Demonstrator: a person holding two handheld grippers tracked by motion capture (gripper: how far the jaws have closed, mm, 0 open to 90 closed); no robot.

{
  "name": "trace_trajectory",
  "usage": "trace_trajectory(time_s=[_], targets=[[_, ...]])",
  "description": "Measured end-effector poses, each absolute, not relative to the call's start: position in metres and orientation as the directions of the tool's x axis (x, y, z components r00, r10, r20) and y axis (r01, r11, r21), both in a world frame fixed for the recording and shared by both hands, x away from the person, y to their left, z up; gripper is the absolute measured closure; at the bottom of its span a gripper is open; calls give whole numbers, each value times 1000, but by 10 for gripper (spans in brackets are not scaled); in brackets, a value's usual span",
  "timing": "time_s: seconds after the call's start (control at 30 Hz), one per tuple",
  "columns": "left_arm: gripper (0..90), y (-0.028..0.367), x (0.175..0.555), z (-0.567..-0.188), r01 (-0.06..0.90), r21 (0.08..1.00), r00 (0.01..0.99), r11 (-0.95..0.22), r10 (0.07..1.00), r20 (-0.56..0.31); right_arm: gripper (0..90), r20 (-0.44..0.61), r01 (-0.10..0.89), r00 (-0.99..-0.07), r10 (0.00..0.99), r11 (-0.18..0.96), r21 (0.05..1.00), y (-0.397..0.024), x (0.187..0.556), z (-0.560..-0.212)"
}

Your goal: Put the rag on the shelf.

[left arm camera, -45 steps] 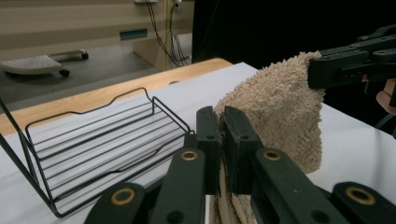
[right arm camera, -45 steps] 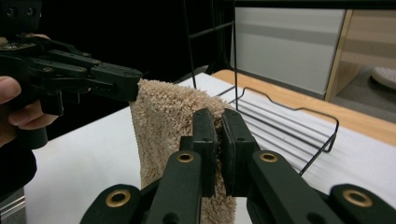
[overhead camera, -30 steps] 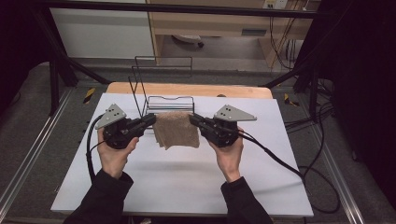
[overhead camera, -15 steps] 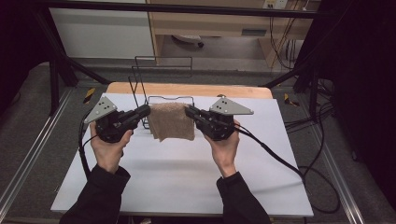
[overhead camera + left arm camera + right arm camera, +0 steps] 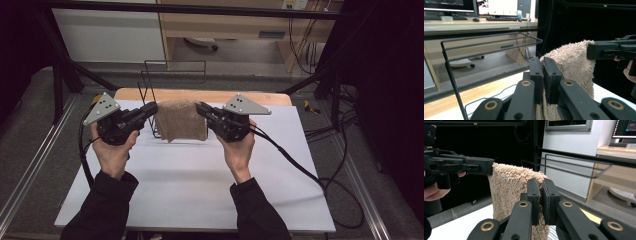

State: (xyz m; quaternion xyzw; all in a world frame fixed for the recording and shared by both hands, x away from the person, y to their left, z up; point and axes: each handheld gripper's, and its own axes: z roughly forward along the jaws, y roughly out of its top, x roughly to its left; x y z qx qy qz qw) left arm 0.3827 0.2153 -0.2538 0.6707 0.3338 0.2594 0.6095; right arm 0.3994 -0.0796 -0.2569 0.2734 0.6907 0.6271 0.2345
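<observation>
both hands now carry the towel (image 5: 180, 120) higher and farther than a second ago, left gripper (image 5: 148, 109) and right gripper (image 5: 202, 110) each pinching a top corner in closed jaws, hanging it beside the wire rack (image 5: 172, 75), likely ready for draping.

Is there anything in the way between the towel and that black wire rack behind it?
Nothing visible is. The beige towel hangs between the left tool and right tool, each shut on an upper corner. The black wire rack stands right behind it, and the space between looks free. The towel hangs lower than the rack's top rail.
</observation>
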Motion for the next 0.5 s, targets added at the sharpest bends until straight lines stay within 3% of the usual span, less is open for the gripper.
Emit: trace_trajectory(time_s=[0.5], targets=[[857,218,396,-233,92,996,624,-15,780,-46,855,10,47,-727,686,35,998,-73,410,-238]])
